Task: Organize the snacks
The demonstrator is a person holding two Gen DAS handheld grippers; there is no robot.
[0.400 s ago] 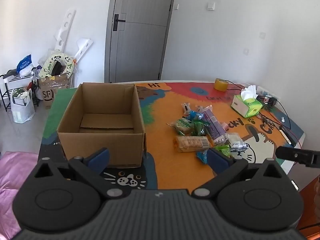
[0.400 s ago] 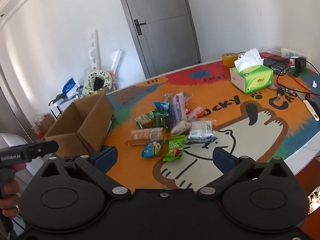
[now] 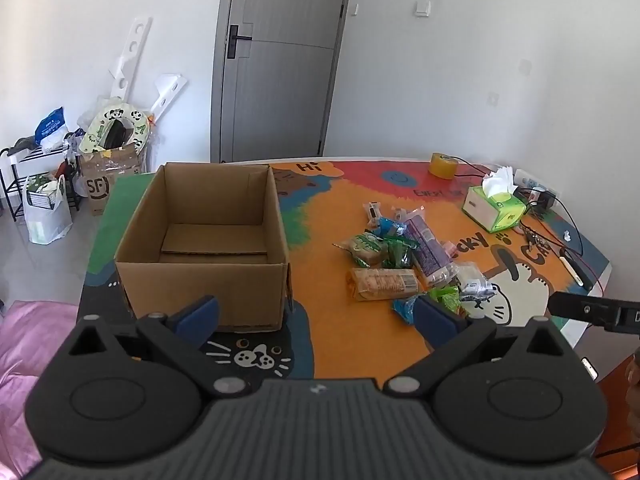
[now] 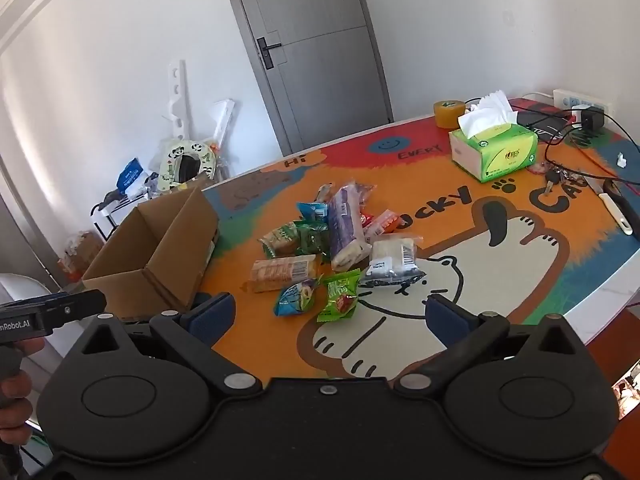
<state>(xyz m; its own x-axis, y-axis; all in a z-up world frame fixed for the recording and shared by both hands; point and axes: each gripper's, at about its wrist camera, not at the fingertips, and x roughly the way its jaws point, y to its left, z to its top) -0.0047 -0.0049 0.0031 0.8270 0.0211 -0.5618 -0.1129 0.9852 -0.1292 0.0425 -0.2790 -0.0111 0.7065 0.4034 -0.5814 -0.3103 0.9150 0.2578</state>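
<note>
An empty open cardboard box (image 3: 200, 276) (image 4: 160, 268) stands on the left of the colourful cat-print table mat (image 3: 332, 332) (image 4: 520, 248). To its right lies a heap of several snack packets (image 3: 404, 260) (image 4: 332, 248): a long purple pack (image 4: 344, 228), a biscuit pack (image 4: 284, 272), small green (image 4: 340, 296) and blue (image 4: 294, 300) bags. My left gripper (image 3: 316, 314) hovers open above the table's near edge, between box and heap. My right gripper (image 4: 328, 316) is open too, just short of the nearest small bags. Neither holds anything.
A green tissue box (image 4: 494, 152), a tape roll (image 4: 448, 114), a power strip with chargers and cables (image 4: 580, 116), keys (image 4: 556, 178) and a knife (image 4: 618, 212) occupy the table's far right. A grey door (image 3: 280, 64) and floor clutter (image 3: 80, 168) lie behind.
</note>
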